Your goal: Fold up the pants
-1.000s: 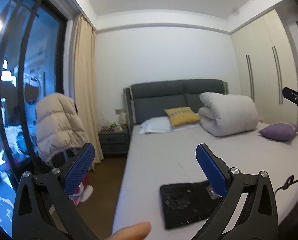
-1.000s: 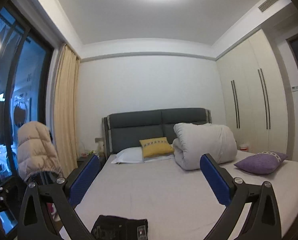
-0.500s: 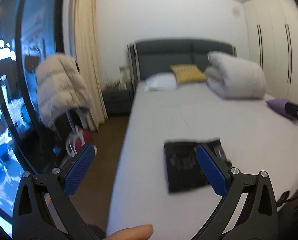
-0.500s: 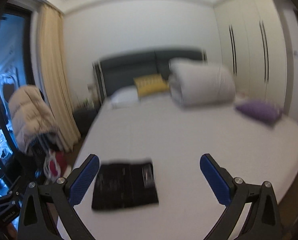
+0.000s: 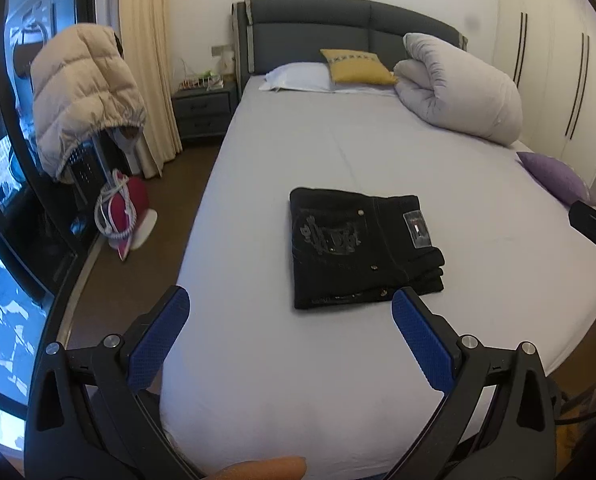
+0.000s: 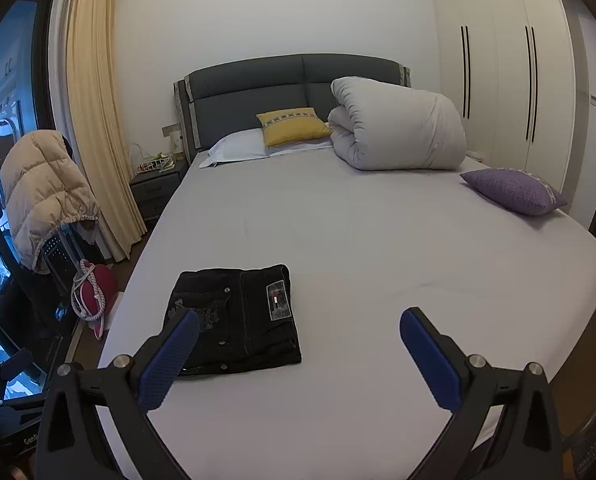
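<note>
bedroom, grey bed (image 5: 377, 152): black pants (image 5: 361, 246) lie folded in a neat packet near its foot edge. left gripper (image 5: 290, 334) and right gripper (image 6: 298, 346) hover wide open, empty; folding looks finished.

1 folded pair of black pants (image 5: 361, 246) on 1 bed (image 5: 377, 152). 3 pillows: 1 white (image 5: 298, 77), 1 yellow (image 5: 355, 66), 1 purple (image 5: 553, 178). 1 rolled duvet (image 5: 457, 88). 1 nightstand (image 5: 204, 110). 2 hand-held grippers: left (image 5: 290, 344), right (image 6: 298, 360).

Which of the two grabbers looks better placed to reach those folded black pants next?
Probably the left gripper: the pants lie nearly straight ahead, while they sit off beside the right gripper.
</note>
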Available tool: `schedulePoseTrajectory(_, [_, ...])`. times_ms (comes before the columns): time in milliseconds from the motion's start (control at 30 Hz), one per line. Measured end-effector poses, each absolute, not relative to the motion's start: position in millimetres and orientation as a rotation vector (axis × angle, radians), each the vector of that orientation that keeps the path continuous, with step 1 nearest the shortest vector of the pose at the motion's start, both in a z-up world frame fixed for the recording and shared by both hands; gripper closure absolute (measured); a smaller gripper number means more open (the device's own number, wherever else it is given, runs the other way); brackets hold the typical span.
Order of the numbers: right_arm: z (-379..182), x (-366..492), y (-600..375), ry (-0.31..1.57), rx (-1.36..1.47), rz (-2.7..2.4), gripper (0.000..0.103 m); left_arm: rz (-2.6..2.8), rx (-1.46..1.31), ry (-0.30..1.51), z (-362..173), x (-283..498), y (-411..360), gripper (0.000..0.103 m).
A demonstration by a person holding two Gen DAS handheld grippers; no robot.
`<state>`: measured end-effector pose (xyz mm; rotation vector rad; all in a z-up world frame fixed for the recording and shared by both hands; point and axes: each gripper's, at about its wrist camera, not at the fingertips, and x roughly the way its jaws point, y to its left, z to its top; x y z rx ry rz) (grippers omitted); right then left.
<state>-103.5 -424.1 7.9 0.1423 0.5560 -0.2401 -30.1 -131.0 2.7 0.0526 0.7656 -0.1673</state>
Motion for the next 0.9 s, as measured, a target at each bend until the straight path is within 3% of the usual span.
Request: schedulePoseTrajectory(900, [-3,-95,-408,0.609,0.093,-0.188,0.0,-0.14,0.049,0.827,-21,-23,-137,0.0])
